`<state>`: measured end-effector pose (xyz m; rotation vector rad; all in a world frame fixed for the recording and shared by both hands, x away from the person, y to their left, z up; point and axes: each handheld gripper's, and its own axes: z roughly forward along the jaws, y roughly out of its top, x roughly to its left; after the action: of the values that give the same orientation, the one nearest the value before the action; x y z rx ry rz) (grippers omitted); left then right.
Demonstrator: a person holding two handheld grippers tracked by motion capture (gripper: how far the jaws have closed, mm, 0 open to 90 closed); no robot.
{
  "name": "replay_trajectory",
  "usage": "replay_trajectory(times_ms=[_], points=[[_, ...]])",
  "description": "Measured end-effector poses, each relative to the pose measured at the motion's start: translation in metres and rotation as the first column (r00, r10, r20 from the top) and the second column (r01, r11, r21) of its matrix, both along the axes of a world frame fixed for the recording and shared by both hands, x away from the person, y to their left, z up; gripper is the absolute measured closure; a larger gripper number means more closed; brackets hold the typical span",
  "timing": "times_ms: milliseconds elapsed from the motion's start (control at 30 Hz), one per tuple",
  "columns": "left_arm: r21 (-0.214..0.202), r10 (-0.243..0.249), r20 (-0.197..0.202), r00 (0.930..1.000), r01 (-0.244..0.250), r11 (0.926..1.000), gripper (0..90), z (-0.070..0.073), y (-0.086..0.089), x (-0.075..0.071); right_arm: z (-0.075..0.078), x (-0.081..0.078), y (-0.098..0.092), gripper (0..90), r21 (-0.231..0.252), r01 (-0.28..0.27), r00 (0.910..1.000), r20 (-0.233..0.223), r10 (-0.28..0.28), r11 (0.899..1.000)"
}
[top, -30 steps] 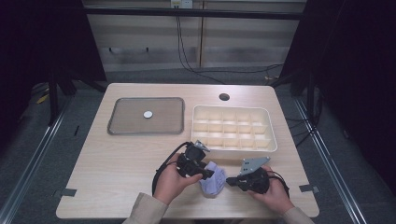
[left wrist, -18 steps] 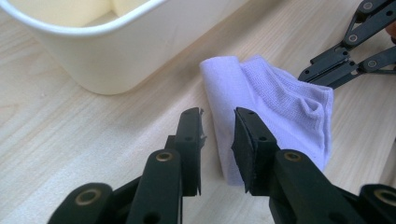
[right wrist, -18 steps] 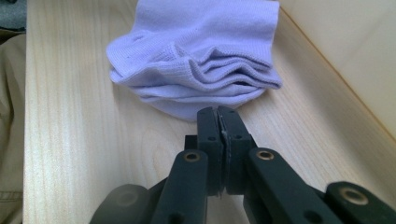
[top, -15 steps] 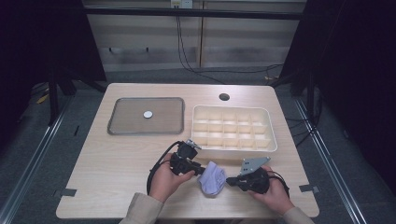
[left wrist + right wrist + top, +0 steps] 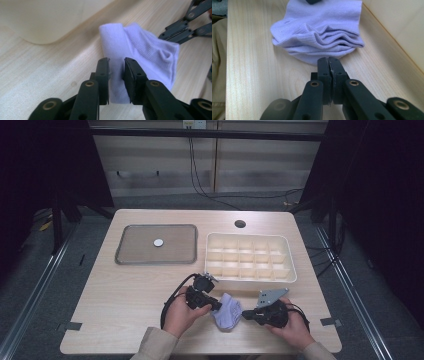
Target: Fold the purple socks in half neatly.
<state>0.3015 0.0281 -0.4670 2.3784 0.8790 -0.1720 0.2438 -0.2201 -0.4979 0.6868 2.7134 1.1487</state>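
Your left gripper (image 5: 116, 68) had just been closing, and its jaws pinched the rolled edge of the pale lilac sock (image 5: 140, 55) between them. Your right gripper (image 5: 328, 65) was pressed together with nothing between its pads, its tips just beside the sock's bunched side.

From largest to smallest: the wooden table (image 5: 125, 300) carried everything. On its far right stood one cream divided box (image 5: 250, 257) with many small compartments, all looking empty. On the far left lay one grey tray (image 5: 135, 255) with one small white disc (image 5: 158, 242) in its middle. The one sock (image 5: 226, 311) lay on the near edge of the table, between your two grippers, just in front of the box.

I judge that you were at the step of folding or rolling the sock into a small bundle. The next move probably called for a firm hold with the left gripper, while the right one opened and took the loose side, so that the roll did not come undone.
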Motion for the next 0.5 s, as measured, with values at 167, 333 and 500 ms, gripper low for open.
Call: replay_trajectory(times_ms=[167, 333, 500], points=[[0.028, 0.004, -0.005, 1.0000, -0.004, 0.9996, 75.4, -0.0047, -0.0031, -0.0007, 0.0000, 0.0001, -0.0004, 88.0, 0.001, -0.002, 1.0000, 0.001, 0.002, 1.000], [0.044, 0.013, -0.024, 0.9996, -0.012, 0.9990, 81.9, -0.0057, -0.0056, -0.0012, 0.0003, -0.0004, 0.0002, 88.0, 0.002, -0.005, 1.0000, 0.000, 0.005, 1.000], [0.041, 0.039, -0.053, 0.9978, -0.037, 0.9985, 83.8, -0.0074, -0.0054, 0.0008, 0.0007, -0.0005, 0.0002, 88.1, 0.004, -0.010, 0.9999, 0.005, 0.010, 1.000]])
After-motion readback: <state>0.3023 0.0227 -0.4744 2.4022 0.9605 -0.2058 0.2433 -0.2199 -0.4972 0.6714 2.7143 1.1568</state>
